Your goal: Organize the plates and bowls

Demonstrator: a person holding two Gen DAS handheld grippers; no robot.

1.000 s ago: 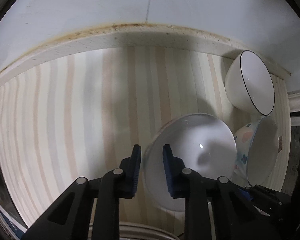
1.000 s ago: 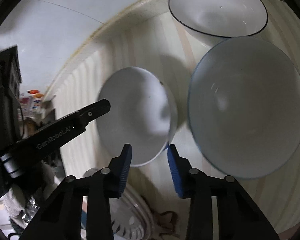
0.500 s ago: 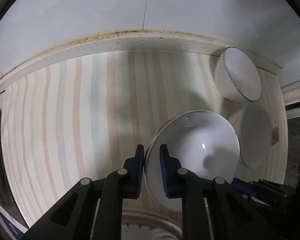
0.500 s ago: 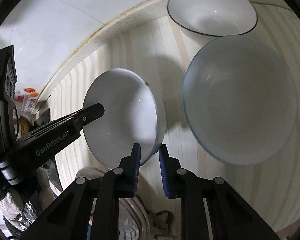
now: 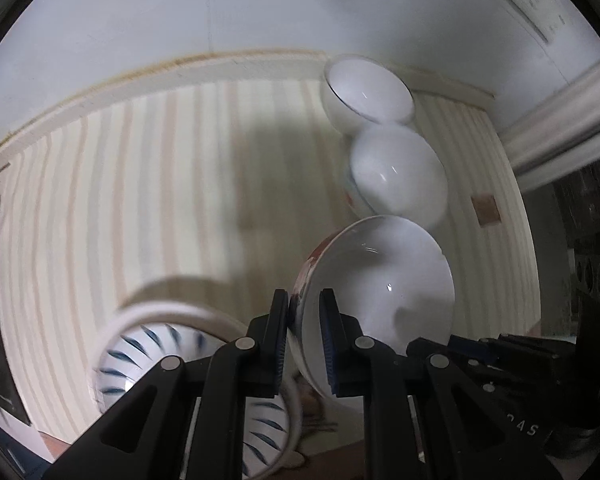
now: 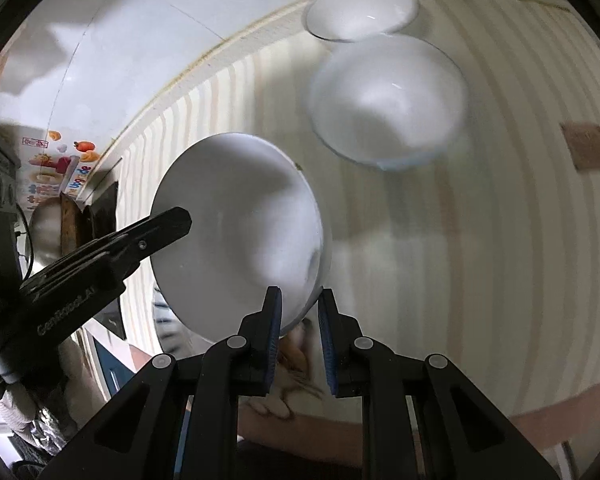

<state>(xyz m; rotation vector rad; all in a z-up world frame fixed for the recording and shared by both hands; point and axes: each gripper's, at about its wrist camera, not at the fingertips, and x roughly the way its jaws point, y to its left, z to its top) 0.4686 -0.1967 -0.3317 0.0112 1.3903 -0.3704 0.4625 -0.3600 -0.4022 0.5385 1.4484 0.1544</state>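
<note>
A white bowl [image 5: 380, 280] is held off the striped table by both grippers, one on each side of its rim. My left gripper [image 5: 304, 332] is shut on its near rim. My right gripper [image 6: 299, 320] is shut on the opposite rim of the same bowl [image 6: 240, 232]. The left gripper's finger also shows in the right wrist view [image 6: 156, 228]. Two more white bowls stand at the back: a patterned one [image 5: 400, 176] and a dark-rimmed one [image 5: 366, 92] by the wall. They also show in the right wrist view, the patterned one [image 6: 388, 100] in front of the dark-rimmed one [image 6: 360, 8].
A plate with blue dashes [image 5: 148, 352] lies below the left gripper at the table's near edge. The striped table [image 5: 140, 200] ends at a white wall at the back. A small brown tag [image 6: 586, 146] lies on the table at the right.
Both grippers have closed on the white bowl and lifted it up and back from the table. The two back bowls now look farther away, and the blue-dashed plate has come into view.
</note>
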